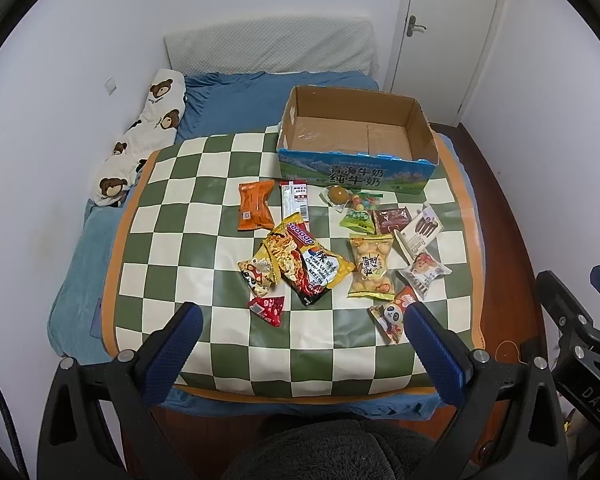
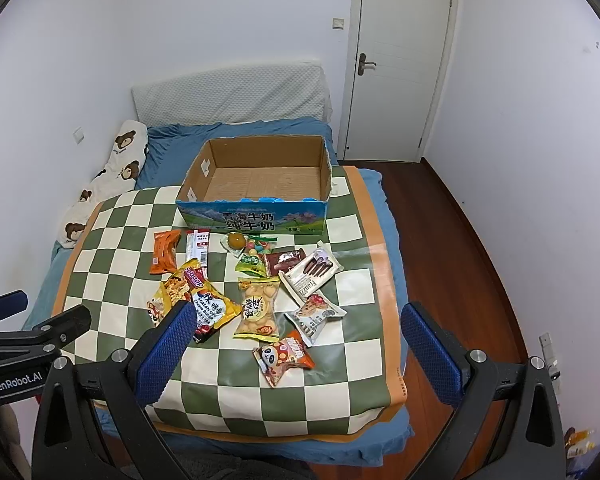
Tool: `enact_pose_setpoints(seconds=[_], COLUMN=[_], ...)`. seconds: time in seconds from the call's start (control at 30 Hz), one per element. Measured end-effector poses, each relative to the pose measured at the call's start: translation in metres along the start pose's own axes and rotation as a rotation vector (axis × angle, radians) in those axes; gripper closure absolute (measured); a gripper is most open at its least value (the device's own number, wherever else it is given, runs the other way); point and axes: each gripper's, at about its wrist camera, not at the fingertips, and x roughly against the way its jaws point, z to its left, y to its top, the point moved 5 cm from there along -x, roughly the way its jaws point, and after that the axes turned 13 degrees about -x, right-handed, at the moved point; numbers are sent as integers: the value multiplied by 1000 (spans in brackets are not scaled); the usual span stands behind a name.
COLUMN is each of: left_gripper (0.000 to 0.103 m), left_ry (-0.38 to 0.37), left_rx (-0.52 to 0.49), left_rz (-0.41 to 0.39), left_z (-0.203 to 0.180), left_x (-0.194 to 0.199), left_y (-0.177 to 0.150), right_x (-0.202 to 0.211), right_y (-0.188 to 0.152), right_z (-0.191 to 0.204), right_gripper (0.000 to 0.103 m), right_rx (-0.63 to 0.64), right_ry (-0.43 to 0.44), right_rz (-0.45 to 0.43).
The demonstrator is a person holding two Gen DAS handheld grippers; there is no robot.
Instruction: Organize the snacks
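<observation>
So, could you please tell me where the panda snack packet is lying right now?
The panda snack packet lies on the checkered mat, nearest the camera in the right wrist view, just in front of the yellow biscuit bag.

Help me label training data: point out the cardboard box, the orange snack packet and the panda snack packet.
cardboard box (image 2: 256, 218), right wrist view, on its printed front wall.
orange snack packet (image 1: 255, 205), left wrist view, on the middle of the wrapper.
panda snack packet (image 2: 282, 356), right wrist view, on the middle of the wrapper.
</observation>
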Motion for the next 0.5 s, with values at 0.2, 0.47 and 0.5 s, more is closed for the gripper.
enact_pose_setpoints(seconds=[0.2, 0.47, 0.5], left_gripper=[0, 0, 0], left_ry=[-1, 1, 0], left_rx=[0, 1, 2], left_rz=[0, 0, -1], left_z=[-1, -1, -1], left_x=[0, 0, 0], left_y=[1, -1, -1], right_x=[-1, -1, -1], right_y=[-1, -1, -1], right_z=[-1, -1, -1], right_gripper=[0, 0, 0], right_rx=[1, 0, -1], right_ry=[-1, -3, -1], right_rz=[3, 1, 1])
